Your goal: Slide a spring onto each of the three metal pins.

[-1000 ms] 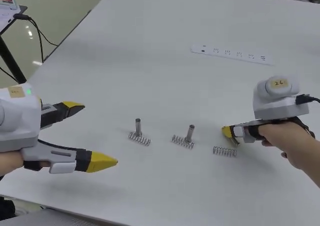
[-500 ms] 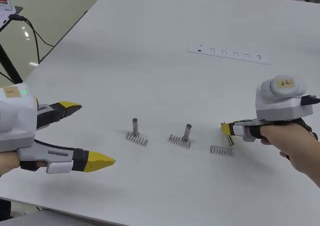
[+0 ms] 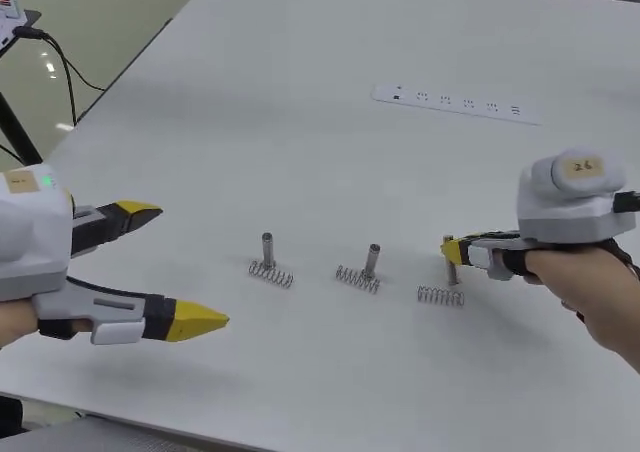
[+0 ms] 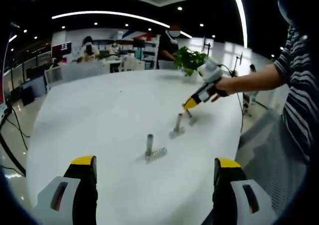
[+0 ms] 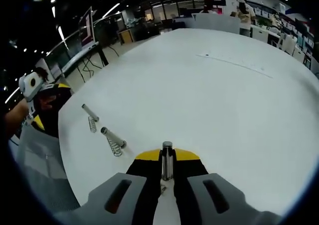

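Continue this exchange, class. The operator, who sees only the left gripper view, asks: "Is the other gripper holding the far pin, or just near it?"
Observer: Holding it. In its own view the right gripper is shut on the pin, whose top end shows between the yellow tips.
Operator: Is that pin's spring on it?
Observer: No. The head view shows the spring lying flat on the table, beside the pin.
Operator: Anything behind the pins?
Observer: A white power strip lies flat, farther back.
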The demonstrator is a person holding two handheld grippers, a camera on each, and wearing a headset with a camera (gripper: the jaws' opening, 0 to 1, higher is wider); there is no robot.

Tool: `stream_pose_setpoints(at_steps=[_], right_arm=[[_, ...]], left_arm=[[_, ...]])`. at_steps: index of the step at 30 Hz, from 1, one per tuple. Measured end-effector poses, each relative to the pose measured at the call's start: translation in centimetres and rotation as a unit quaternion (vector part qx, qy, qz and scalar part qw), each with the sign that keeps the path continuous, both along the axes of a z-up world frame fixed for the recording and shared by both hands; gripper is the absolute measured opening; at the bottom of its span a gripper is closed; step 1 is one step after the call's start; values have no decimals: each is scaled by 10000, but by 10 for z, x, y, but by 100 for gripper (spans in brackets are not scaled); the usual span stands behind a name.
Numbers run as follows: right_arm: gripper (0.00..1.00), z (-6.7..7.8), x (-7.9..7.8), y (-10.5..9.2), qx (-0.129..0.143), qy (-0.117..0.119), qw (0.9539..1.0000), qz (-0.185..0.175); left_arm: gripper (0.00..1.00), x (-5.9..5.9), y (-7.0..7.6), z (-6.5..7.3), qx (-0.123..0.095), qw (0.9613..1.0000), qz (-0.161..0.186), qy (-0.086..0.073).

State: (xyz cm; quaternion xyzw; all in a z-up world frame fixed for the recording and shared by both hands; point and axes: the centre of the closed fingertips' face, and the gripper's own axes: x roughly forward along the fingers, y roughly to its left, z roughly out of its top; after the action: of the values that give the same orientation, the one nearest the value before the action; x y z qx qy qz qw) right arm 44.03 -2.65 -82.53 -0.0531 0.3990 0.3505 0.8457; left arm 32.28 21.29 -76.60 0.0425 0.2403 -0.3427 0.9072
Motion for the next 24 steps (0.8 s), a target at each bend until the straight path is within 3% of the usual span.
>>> stream_pose_setpoints(at_steps=[16, 24], right_arm=[[5, 6, -4, -1, 97, -183, 9998, 35], [5, 7, -7, -1, -3, -312, 9994, 147]], left_arm=[[95, 0, -1, -1, 2, 10000, -24, 13], [95, 0, -2, -1, -7, 10000, -24, 7]])
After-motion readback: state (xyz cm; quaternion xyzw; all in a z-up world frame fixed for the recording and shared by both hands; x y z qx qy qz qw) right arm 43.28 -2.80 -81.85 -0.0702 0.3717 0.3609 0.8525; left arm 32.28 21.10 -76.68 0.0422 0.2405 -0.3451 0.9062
